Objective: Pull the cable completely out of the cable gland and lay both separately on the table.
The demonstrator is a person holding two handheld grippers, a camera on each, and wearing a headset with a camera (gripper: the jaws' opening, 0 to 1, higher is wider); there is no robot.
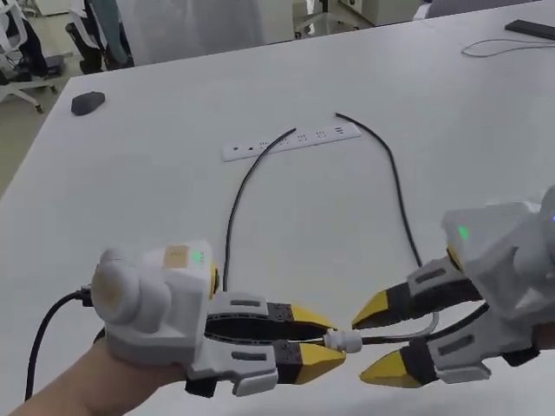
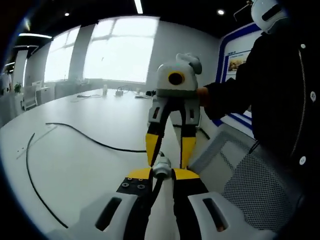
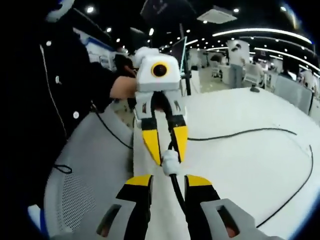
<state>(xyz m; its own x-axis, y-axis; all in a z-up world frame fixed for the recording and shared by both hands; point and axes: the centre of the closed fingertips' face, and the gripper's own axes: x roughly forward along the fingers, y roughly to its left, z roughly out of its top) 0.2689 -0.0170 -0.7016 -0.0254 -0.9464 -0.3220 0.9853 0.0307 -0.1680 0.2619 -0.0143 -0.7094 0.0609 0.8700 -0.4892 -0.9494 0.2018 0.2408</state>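
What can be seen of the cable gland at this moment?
The cable gland is a small, white, plastic-looking fitting with a rounded body. It is held above the table, pinched between the yellow tips of the left gripper. The black cable is threaded through it and leaves toward the right gripper, whose open jaws flank the cable without closing. The gland's finer details are too small to make out.
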